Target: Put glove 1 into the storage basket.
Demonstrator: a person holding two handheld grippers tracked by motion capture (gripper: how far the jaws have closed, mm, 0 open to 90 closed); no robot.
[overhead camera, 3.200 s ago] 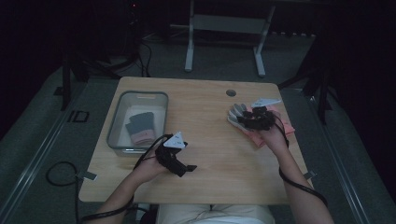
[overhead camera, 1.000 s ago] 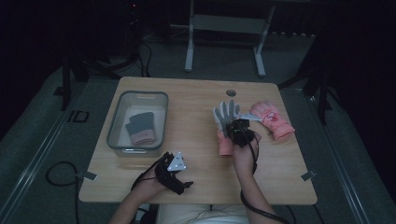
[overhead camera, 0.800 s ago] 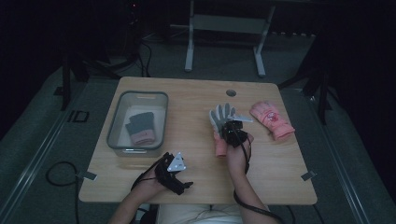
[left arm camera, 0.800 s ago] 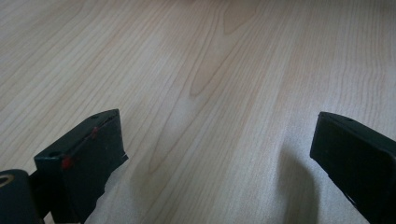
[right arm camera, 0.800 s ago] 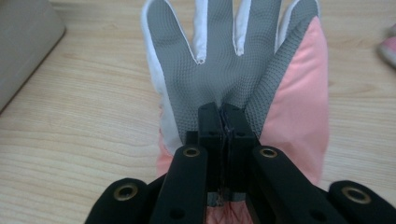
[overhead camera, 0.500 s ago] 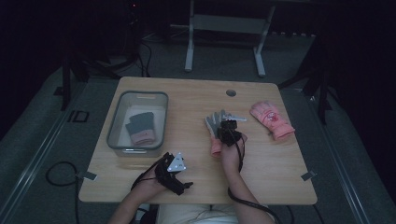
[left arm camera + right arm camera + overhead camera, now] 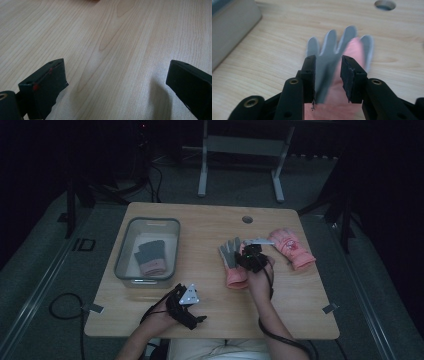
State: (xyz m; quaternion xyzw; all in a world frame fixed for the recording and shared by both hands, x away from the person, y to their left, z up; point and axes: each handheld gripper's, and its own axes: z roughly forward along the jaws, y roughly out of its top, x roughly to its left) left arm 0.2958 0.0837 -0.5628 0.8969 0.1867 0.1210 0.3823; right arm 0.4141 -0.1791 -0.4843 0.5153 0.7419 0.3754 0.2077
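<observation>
Table (image 7: 210,227): light wood, with a round hole (image 7: 247,219) near its far edge.

Glove (image 7: 234,262): grey palm and fingers, pink cuff. Lies at the table's middle, to the right of the tub, fingers pointing toward the far edge. In the right gripper view it is blurred.

Right gripper (image 7: 327,75): jaws clamped on the glove, a fold of grey and pink cloth pinched between them.

Second glove (image 7: 292,247): pink, flat on the table, to the right of the held glove and apart from it.

Tub (image 7: 123,251): clear plastic, at the table's left side, with dark and pink cloth items (image 7: 150,257) inside.

Left gripper (image 7: 116,85): jaws wide apart, nothing between them, low over bare wood at the table's near edge, in front of the tub.
</observation>
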